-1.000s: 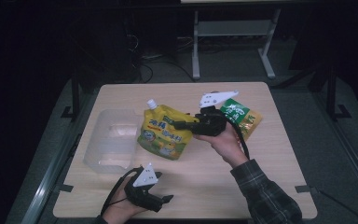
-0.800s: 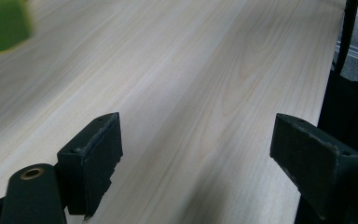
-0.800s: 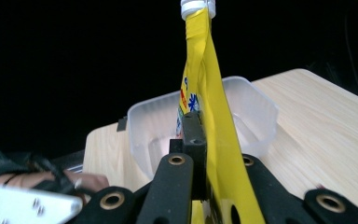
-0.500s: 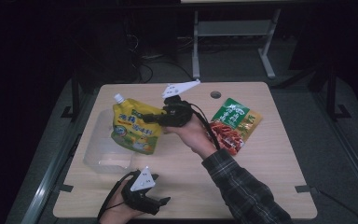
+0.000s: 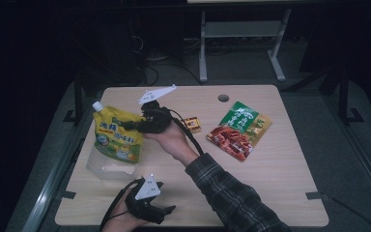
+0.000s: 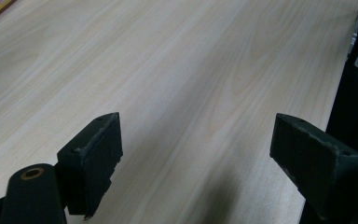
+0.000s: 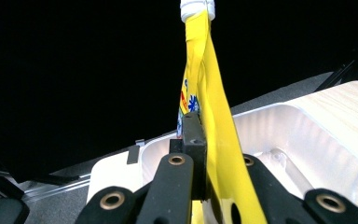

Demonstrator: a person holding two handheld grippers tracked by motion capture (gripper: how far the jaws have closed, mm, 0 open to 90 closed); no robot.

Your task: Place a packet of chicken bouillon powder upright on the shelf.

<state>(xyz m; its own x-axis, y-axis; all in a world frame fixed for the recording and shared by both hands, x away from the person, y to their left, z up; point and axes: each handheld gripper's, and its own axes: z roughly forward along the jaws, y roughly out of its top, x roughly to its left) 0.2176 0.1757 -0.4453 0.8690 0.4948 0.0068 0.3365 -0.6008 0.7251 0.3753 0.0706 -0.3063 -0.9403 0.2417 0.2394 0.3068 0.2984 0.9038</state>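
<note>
One yellow spouted pouch [image 5: 117, 137] hangs at about nine o'clock of the table [image 5: 270, 193], over one clear plastic tub [image 5: 104, 166]. One green-and-red snack packet [image 5: 239, 129] lies at about two o'clock, and one small orange sachet [image 5: 192, 124] lies near the centre toward twelve. Two hand-held grippers are counted: the right gripper [image 5: 133, 123] at about ten o'clock and the left gripper [image 5: 166, 212] at about seven.
</note>
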